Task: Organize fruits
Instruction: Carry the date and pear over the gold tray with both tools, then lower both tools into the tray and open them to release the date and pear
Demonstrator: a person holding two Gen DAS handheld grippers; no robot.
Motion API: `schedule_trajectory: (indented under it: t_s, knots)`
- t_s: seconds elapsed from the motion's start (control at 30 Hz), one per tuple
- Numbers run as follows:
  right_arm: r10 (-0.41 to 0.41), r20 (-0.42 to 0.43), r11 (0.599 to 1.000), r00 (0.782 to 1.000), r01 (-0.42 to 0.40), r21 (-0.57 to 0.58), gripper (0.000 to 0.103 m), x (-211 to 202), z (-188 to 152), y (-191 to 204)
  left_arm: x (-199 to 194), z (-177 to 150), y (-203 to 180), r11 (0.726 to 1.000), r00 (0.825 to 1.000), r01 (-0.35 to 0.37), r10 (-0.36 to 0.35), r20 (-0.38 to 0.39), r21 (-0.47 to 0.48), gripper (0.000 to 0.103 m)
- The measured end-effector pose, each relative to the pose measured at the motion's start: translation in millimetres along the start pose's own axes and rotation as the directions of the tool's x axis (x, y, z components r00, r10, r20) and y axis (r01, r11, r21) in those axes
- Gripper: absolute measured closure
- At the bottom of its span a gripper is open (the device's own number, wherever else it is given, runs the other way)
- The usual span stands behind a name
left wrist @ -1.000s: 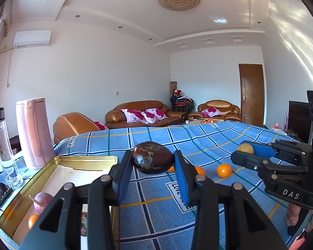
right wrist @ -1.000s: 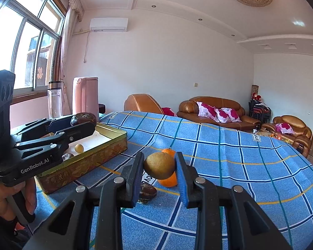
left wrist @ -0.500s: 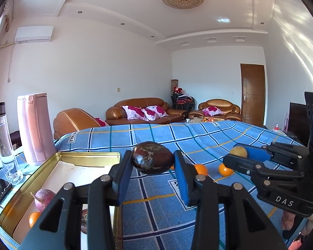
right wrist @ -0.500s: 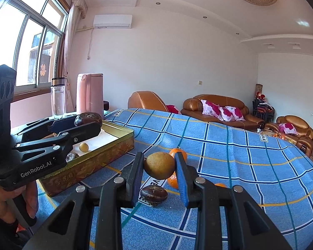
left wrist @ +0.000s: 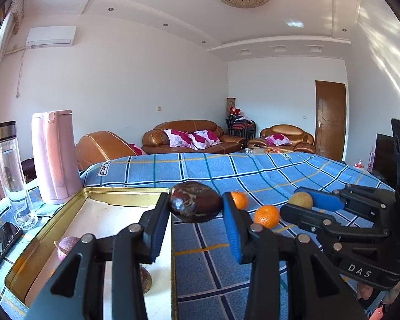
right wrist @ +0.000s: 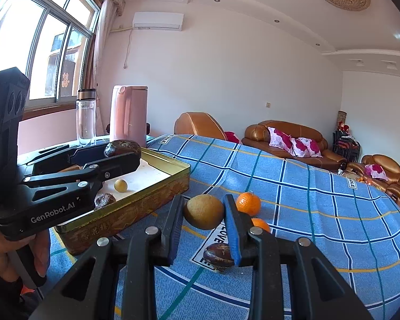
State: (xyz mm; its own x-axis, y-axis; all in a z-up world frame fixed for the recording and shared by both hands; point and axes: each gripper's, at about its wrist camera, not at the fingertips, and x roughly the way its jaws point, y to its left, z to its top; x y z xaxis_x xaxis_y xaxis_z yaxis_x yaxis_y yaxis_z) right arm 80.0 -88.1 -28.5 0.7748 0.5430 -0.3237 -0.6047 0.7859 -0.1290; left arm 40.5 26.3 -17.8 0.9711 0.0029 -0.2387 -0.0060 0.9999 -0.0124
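Two readable labels: "GenRobot.AI" on left hand-held gripper (right wrist: pixel 122 150), perhaps "LOVE" on cloth (right wrist: pixel 306 200)

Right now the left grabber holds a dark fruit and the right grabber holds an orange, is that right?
Not quite. The right gripper holds a yellowish-brown fruit, not an orange, as the right wrist view shows. The left gripper does hold the dark fruit.

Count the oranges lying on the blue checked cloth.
2. One orange lies just beyond the right gripper; the other orange sits nearer, partly behind its right finger. Others may be hidden.
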Motion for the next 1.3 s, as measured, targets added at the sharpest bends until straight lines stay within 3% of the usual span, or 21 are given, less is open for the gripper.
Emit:
schedule_trajectory:
  t_s: [0.83, 1.3]
  knots:
    - [0.117, -0.025, 0.988, 0.993, -0.119, -0.099, 0.071, 35.2, 19.7, 62.4, -10.0, -6.5, 53.2, 0.994, 0.994, -0.097, 0.095, -0.049, -0.046, 0.062]
    - [0.171, -0.031, 0.976, 0.985, -0.174, -0.134, 0.071, 45.7, 28.6, 92.2, -27.4, -15.0, 95.4, 0.981, 0.978, -0.188, 0.182, -0.103, -0.052, 0.062]
